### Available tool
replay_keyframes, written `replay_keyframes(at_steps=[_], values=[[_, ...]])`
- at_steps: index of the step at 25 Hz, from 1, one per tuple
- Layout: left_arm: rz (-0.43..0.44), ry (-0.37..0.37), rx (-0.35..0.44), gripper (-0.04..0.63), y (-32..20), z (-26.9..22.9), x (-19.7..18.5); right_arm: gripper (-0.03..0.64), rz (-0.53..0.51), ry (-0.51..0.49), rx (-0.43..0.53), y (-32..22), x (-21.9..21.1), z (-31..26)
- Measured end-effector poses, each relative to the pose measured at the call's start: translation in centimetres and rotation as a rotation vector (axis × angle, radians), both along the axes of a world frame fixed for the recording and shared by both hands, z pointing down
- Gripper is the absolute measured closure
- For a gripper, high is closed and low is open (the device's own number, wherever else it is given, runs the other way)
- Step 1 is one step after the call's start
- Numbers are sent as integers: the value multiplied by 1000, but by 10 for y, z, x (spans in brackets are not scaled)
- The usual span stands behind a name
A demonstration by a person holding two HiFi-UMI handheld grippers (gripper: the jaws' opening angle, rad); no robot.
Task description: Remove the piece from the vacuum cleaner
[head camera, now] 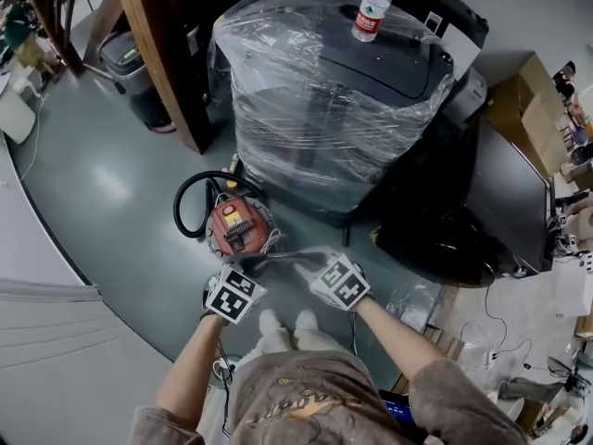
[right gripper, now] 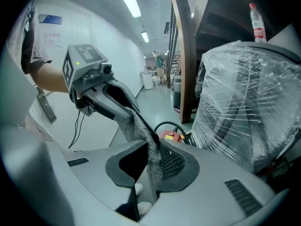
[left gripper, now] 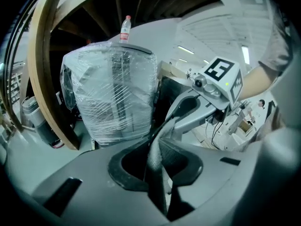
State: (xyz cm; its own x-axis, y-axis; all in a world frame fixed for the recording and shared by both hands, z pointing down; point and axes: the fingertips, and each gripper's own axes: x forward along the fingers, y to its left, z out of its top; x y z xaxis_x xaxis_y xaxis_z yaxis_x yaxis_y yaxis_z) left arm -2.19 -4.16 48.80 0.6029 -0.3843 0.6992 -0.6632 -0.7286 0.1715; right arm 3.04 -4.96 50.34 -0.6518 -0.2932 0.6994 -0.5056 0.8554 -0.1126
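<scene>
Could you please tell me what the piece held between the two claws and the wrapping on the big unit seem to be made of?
The piece looks like matt grey cloth, woven or felted: its surface is grainy. The wrapping is probably glossy clear plastic film: it wrinkles, glints and shows through.

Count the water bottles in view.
1: a water bottle stands upright on top of the plastic-wrapped machine, beyond the vacuum cleaner. Others may be hidden behind the machine or among the clutter at the sides.

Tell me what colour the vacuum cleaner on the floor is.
The vacuum cleaner is red; the head view shows it best.
</scene>
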Motion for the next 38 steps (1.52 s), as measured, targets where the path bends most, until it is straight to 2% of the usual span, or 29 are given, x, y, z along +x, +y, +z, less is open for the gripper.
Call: replay_keyframes(at_steps=[5,8,13,20,24,27,38], values=[[20,-8,71,531,-8,-44,7,568,4,-23,36,-3,6,-47],[52,-10,76,531,2,-73,14,568,-10,-27,63,4,13,-77],[71,33,115,532,15,-115,26,568,-21,-34,118,15,25,-117],[57,113,176,532,31,-147,42,562,-8,-97,189,27,42,-154],[64,141,211,534,36,-150,50,554,39,-167,208,28,52,-159],[66,152,206,534,37,-140,54,551,48,-198,196,30,57,-150],[100,182,190,535,35,-112,63,549,93,-210,173,30,67,-124]])
